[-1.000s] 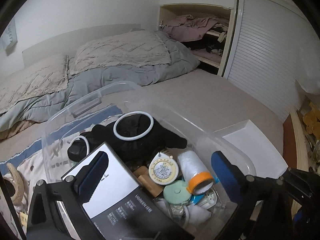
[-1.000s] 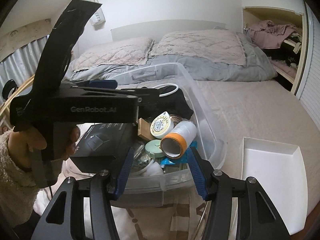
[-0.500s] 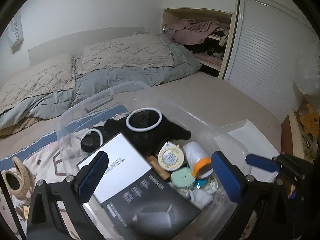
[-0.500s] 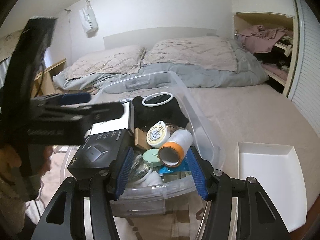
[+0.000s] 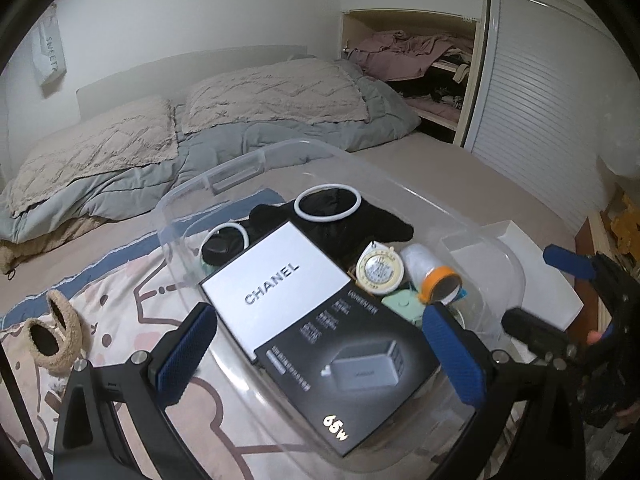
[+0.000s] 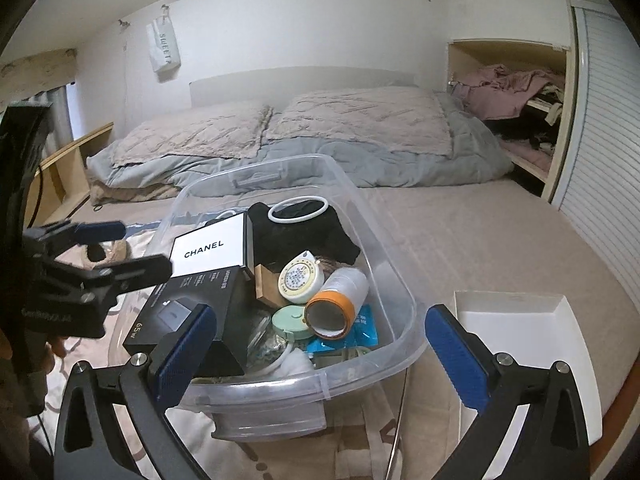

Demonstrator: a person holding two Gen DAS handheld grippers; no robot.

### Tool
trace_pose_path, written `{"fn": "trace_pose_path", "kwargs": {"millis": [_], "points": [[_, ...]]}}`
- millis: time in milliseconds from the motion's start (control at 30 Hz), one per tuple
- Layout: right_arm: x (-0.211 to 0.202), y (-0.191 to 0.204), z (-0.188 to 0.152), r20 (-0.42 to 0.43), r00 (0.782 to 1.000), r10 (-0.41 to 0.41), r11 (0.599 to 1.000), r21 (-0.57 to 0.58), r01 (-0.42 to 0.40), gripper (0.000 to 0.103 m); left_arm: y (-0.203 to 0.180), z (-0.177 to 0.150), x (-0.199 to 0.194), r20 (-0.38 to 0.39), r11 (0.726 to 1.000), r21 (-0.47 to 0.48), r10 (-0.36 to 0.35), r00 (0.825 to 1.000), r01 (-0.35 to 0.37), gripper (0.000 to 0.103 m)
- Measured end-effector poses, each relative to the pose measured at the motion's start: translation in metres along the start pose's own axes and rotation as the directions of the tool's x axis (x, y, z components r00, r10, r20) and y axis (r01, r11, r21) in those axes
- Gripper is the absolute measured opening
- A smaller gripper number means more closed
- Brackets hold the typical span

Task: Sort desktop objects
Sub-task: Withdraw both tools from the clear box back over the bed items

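Both claws have pulled back from the clear bin [image 6: 404, 312], the right gripper [image 6: 320, 354] has just spread wide with nothing inside, the left gripper [image 5: 320, 354] gapes too, so picking 1 thing, maybe the thread spool [image 6: 340, 300], looks next.

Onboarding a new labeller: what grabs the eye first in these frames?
A clear plastic bin crammed with clutter sits on the bed, dead centre. On top of the pile a white CHANEL box lies beside a black 65W charger box, with a white spool with an orange-rimmed end to their right. The right gripper hangs wide open at the bin's near rim, nothing between its blue fingers.
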State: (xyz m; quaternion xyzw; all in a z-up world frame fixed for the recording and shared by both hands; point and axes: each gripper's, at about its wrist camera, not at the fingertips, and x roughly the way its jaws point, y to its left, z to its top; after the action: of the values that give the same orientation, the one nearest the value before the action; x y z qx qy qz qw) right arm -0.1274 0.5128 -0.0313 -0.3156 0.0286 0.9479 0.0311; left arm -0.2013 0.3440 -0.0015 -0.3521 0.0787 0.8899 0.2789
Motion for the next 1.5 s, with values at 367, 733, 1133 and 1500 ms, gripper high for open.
{"fn": "trace_pose_path", "kwargs": {"millis": [367, 733, 1133, 1500], "points": [[0.003, -0.003, -0.004, -0.021, 1.0, -0.021, 0.999, 0.046, 0.022, 0.103, 0.019, -0.016, -0.011, 0.005, 1.0, -0.027, 0.006, 1.0, -0.006, 0.103], [0.001, 0.005, -0.003, 0.024, 0.999, -0.026, 0.996, 0.089, 0.024, 0.103, 0.071, -0.037, -0.035, 0.052, 0.99, -0.121, 0.083, 0.995, -0.076, 0.103], [0.001, 0.061, 0.003, 0.074, 0.996, 0.043, 0.997, 0.055, -0.047, 0.103, 0.157, -0.085, -0.082, 0.092, 0.948, -0.225, 0.25, 0.964, -0.224, 0.103], [-0.015, 0.136, 0.005, 0.145, 0.98, 0.137, 0.991, -0.026, -0.135, 0.103, 0.212, -0.117, -0.133, 0.142, 0.908, -0.297, 0.349, 0.926, -0.296, 0.103]]}}
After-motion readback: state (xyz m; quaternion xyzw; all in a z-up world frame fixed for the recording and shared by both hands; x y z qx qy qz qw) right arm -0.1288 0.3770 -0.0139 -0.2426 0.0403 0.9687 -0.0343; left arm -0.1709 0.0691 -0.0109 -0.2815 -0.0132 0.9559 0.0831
